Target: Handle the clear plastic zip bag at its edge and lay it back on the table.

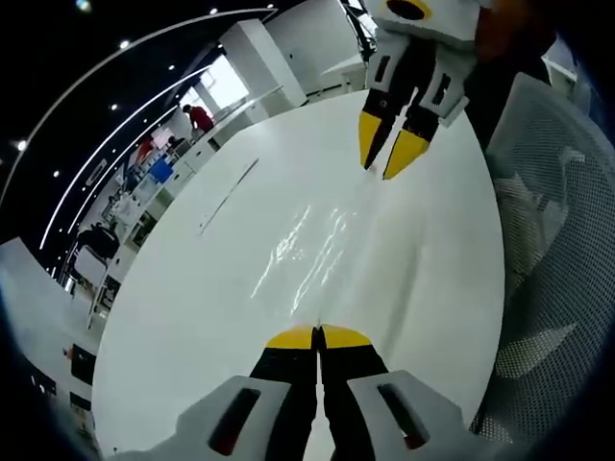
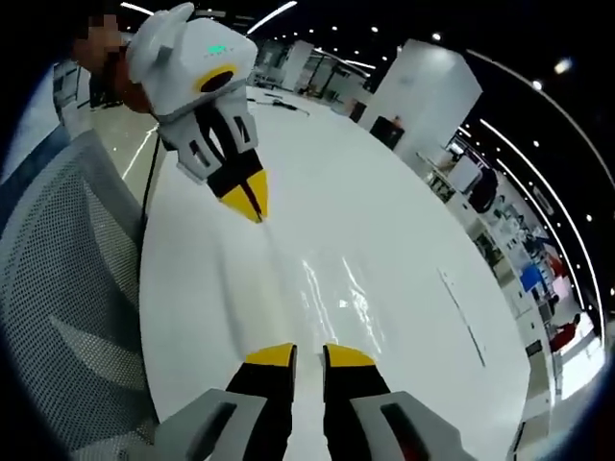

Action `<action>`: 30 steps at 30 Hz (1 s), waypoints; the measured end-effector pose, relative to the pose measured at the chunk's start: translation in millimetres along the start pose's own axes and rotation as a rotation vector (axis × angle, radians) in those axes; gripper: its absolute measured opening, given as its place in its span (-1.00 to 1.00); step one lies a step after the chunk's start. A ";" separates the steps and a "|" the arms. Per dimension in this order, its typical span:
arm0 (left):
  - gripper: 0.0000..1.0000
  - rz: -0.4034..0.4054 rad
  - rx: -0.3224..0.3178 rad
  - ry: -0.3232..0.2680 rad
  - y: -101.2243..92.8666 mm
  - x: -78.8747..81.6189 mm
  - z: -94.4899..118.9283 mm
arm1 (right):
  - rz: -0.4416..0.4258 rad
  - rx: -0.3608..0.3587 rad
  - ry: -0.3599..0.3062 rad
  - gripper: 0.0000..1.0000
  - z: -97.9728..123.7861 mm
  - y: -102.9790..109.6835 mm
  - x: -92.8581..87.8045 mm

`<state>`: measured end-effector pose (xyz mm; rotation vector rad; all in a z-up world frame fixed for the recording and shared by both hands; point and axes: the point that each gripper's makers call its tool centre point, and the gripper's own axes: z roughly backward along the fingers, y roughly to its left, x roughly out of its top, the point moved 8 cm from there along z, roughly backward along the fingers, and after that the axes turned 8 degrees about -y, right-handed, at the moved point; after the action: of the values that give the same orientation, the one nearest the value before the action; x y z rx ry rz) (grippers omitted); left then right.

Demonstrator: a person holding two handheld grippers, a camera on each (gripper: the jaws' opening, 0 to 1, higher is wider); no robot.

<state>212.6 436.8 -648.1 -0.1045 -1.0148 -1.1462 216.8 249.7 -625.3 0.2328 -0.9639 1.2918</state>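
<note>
- Left gripper view: the left gripper (image 1: pixel 318 337) rises from the bottom with its yellow-tipped jaws pressed together. They appear clenched on the near edge of the clear plastic zip bag (image 1: pixel 317 245), though the film is too transparent to confirm the pinch.
- Left gripper view: the bag stretches across the white table (image 1: pixel 192 317) from the left gripper toward the right gripper (image 1: pixel 389 154), which enters from the top. Its glossy wrinkles run between the two grippers.
- Left gripper view: the right gripper's jaws stand apart at the tips, so it looks released, with the bag's far edge at or just below those tips.
- Left gripper view: a mesh chair (image 1: pixel 553 250) stands beside the table edge on the right.
- Right gripper view: the right gripper (image 2: pixel 307 353) shows a clear gap between its jaws, with nothing visibly held. The bag (image 2: pixel 336 293) lies on the table (image 2: pixel 404 221) just ahead.
- Right gripper view: the left gripper (image 2: pixel 252 206) points down with its tips closed at the bag's far edge.
- Risk: with a single pinch on a thin, slippery film, the bag may slide free or fold over itself when lowered.
- Risk: the bag lies near the table edge by the chair (image 2: pixel 67 288), so a sideways pull could drag it off.
</note>
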 end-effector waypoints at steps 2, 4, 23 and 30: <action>-1.00 -0.003 -0.001 -0.001 -0.1 0.1 0.0 | -0.011 -0.005 -0.022 -0.77 -1.9 -2.6 6.8; -1.00 -0.012 -0.003 -0.004 -0.3 0.6 -0.2 | -0.017 -0.014 -0.041 -0.75 -3.6 -5.2 12.4; -1.00 -0.032 -0.004 -0.011 -1.0 2.4 1.5 | 0.059 0.056 -0.019 -0.71 -34.2 -1.9 31.5; -1.00 -0.035 -0.003 -0.011 -0.4 2.6 3.1 | 0.068 0.081 0.017 -0.73 -41.2 3.5 25.4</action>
<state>210.5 436.5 -644.7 -0.0961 -1.0282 -1.1800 232.2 295.0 -633.5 0.2525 -0.9126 1.3947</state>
